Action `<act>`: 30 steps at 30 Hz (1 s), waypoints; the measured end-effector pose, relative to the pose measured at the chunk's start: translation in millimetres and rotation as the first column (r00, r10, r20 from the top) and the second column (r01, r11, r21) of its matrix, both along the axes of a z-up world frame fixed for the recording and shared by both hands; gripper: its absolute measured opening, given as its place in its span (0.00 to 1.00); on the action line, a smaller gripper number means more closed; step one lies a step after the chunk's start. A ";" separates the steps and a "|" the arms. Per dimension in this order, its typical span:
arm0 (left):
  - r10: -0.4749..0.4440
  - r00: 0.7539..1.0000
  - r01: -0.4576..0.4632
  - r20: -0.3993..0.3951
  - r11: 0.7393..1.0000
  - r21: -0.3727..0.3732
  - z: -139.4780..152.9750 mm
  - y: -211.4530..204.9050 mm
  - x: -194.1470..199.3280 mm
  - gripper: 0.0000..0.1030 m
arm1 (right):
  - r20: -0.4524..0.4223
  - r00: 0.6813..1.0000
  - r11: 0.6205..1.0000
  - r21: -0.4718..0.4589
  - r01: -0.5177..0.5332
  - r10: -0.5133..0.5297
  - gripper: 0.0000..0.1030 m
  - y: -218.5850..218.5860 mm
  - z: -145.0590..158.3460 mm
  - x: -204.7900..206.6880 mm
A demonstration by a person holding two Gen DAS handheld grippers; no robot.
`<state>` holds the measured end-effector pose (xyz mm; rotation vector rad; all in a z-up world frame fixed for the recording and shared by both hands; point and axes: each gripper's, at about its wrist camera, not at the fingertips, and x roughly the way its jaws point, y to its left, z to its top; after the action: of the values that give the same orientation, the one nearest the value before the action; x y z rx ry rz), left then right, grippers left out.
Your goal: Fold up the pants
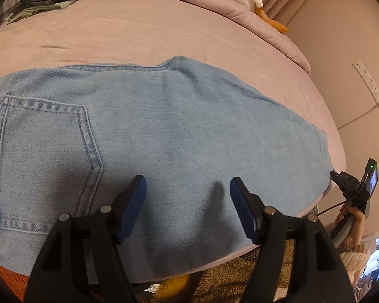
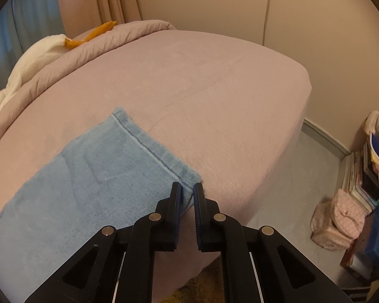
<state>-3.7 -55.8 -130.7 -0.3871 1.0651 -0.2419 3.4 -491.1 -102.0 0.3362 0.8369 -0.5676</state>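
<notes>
Left gripper: I hold it spread, empty.
Right gripper: pinching hem corner.
Jeans: limp, heavy; grip seams.

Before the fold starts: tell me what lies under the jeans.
The light blue jeans lie flat on the bed's pink sheet, which shows all around them. Whatever sits directly beneath the denim is covered, so anything trapped there cannot be seen.

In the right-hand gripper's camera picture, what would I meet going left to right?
White plush toy → jeans → right gripper pinching the jeans' hem corner → bare pink bed → pink bag on the floor.
</notes>
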 end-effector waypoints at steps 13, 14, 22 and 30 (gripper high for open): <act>-0.005 1.000 0.006 0.019 0.998 -0.057 -1.0 7.1 -2.0 0.68 | -0.043 0.999 0.999 0.045 -0.007 0.009 0.51 -2.4 13.8 5.4; -0.005 1.000 0.006 0.021 0.998 -0.061 -2.1 8.2 -2.6 0.68 | -0.022 1.000 0.997 0.080 -0.004 0.006 0.72 -5.3 15.1 1.1; -0.019 1.000 0.021 0.022 0.996 -0.087 -1.2 6.4 -2.9 0.83 | 0.126 0.992 0.964 0.261 -0.050 0.018 0.76 -22.8 18.2 -32.6; -0.028 0.999 0.029 0.025 0.999 -0.025 1.0 -7.0 0.5 0.91 | 0.205 0.978 0.905 0.407 -0.124 0.042 0.76 -20.2 1.2 -27.7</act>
<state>-3.2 -62.8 -129.7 -0.3910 1.0449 -0.2853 -24.3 -511.2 -100.9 0.7344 0.7771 -0.2637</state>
